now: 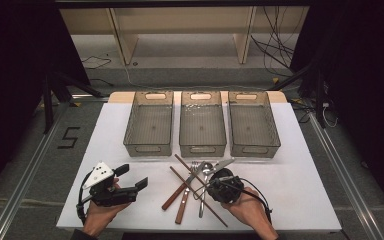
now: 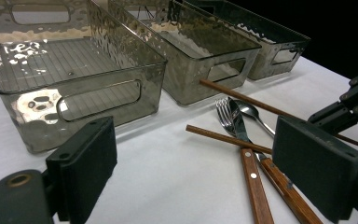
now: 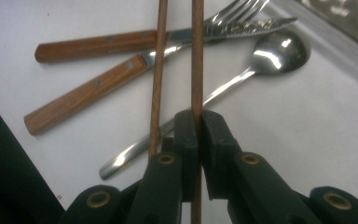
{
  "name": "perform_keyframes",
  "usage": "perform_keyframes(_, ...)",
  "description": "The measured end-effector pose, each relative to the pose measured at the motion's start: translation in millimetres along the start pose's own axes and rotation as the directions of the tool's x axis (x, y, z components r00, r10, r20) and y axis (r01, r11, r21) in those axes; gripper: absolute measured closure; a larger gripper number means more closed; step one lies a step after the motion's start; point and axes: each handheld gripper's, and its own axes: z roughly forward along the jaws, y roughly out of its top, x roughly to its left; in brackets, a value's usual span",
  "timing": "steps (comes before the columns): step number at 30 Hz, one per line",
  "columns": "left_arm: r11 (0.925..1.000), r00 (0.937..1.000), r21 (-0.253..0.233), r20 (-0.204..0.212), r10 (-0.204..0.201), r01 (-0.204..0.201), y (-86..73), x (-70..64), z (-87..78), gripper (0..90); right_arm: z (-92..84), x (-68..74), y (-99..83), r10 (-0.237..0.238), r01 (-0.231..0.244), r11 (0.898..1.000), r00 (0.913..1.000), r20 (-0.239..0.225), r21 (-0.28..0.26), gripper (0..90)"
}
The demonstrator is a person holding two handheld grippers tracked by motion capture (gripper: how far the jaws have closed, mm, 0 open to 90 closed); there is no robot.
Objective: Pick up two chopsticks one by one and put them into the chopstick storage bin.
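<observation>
Three clear bins (image 1: 149, 124) stand side by side along the far half of the white table (image 1: 300, 195), handles cut into their short ends, all empty. High view: bare white board runs wide on both sides of the cutlery pile; the near edge sits close under both hands. Left gripper (image 1: 141, 183) held in the left hand (image 1: 100, 212) at the near-left, jaws apart, nothing between them, well clear of the pile. Right gripper (image 1: 215, 186) in the right hand (image 1: 250, 205) sits over the pile's right side.

Count in the pile: two chopsticks (image 1: 200, 191), one fork (image 1: 194, 167), one knife (image 1: 225, 163), one spoon (image 1: 206, 168). Two wooden handles (image 1: 182, 206) angle toward the near edge. Chopsticks cross the other pieces on a diagonal.

Left gripper view: two black pads (image 2: 86, 163) stand wide apart over bare white surface. Three bins recede to the right, nearest one (image 2: 74, 60) just beyond the pads. Fork (image 2: 223, 114), spoon bowl (image 2: 251, 111) and two riveted wooden handles (image 2: 254, 184) lie between the pads and the bins; chopsticks (image 2: 223, 137) cross them. Other gripper (image 2: 354, 100) enters at the right edge.

Right gripper view: jaws pressed together on one chopstick (image 3: 197, 56), which runs straight up from between them. Second chopstick (image 3: 157, 79) lies just beside it on the left, outside the jaws. Fork tines (image 3: 242, 11), serrated knife blade (image 3: 256, 25) and spoon (image 3: 275, 49) lie beyond; open white surface to the right.
</observation>
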Motion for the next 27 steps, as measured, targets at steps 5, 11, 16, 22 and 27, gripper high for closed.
perform_keyframes(5,1.0,1.0,-0.001,-0.002,0.0,0.0,0.0,0.1,0.0,13.5,-4.2,-6.0,8.9,0.021,-0.021,0.999,0.9998,-0.005,-0.033,85.7)
perform_keyframes(11,1.0,1.0,-0.002,-0.005,0.001,-0.001,0.1,0.3,0.0,13.5,-8.6,-7.0,26.8,0.019,-0.019,0.996,0.9998,-0.007,-0.086,85.7)
perform_keyframes(16,1.0,1.0,-0.006,-0.006,-0.004,0.004,0.2,0.5,-0.1,13.5,-9.5,-8.9,47.9,0.031,-0.034,0.99,0.9993,-0.019,-0.134,85.7)
perform_keyframes(22,1.0,1.0,-0.007,-0.007,-0.004,0.004,0.3,1.2,-0.9,13.5,-7.4,-7.4,73.4,0.038,-0.044,0.984,0.9987,-0.032,-0.175,85.7)
perform_keyframes(27,1.0,1.0,-0.008,-0.005,-0.004,0.004,0.4,1.5,-1.2,13.5,-4.5,-8.3,91.7,0.052,-0.061,0.977,0.9974,-0.05,-0.206,85.6)
